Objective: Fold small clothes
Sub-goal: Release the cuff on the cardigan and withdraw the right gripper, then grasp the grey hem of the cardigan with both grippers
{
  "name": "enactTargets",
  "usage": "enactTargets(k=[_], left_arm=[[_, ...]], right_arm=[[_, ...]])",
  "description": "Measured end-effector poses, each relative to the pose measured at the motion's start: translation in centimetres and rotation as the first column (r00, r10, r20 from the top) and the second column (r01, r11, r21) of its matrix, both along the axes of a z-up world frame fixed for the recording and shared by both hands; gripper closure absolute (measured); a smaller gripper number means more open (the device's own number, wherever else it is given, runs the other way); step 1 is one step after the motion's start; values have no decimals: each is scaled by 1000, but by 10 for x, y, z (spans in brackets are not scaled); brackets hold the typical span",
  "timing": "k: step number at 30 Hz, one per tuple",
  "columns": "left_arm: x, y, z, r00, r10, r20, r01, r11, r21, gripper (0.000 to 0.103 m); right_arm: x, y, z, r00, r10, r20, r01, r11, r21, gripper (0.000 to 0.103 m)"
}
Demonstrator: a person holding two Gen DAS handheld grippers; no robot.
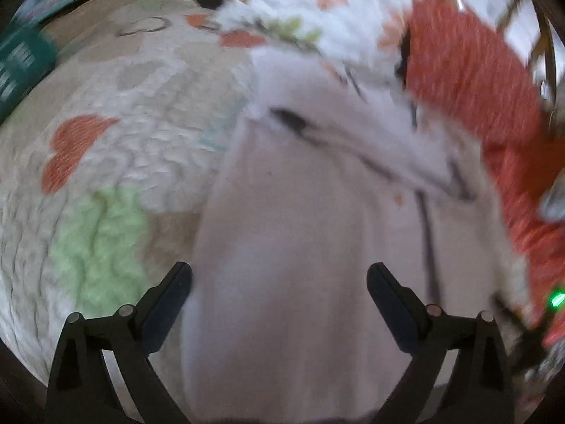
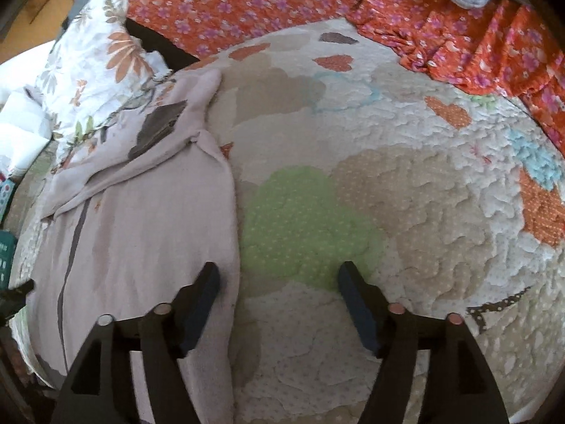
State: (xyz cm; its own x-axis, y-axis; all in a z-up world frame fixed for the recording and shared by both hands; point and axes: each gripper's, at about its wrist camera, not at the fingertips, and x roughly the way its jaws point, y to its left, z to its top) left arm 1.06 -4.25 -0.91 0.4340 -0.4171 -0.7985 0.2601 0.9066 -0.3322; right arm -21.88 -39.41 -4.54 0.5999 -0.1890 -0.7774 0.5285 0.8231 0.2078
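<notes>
Lying flat on the quilted bed cover [image 2: 406,194], the pale lilac garment [image 2: 141,219] stretches lengthwise away from both cameras, its far end bunched against the floral pillow [image 2: 91,53] toward the bed's far left corner. The left claw [image 1: 279,282] hangs spread wide over the garment's near end — nothing between its fingers. The right claw [image 2: 279,282] is likewise spread and empty, straddling the garment's right edge, one finger over cloth and one over the bed cover. Judged step: repositioning between folds, with a sleeve apparently already laid across the upper body. The next move calls for each claw to pinch a near corner or hem cleanly — single layer avoided — before lifting.
</notes>
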Motion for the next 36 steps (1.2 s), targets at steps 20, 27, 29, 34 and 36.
enactTargets(k=[20, 27, 29, 34, 36], left_arm=[[-59, 73, -29, 990, 111, -88, -120, 987, -103, 13], [-73, 75, -35, 987, 91, -130, -112, 979, -168, 40], [-76, 75, -38, 985, 80, -155, -111, 973, -201, 40], [-82, 75, -43, 981, 57, -187, -104, 963, -250, 42], [-85, 76, -44, 980, 46, -196, -100, 957, -273, 44]], right_arm=[[-29, -9, 1, 995, -70, 78, 52, 975, 217, 17], [-39, 4, -1, 997, -50, 66, 37, 981, 188, 17], [-41, 8, -2, 997, -42, 65, 29, 982, 187, 17], [-47, 13, -4, 991, 26, 131, -68, 941, 332, 15], [-55, 12, -7, 986, 19, 163, -81, 921, 381, 15]])
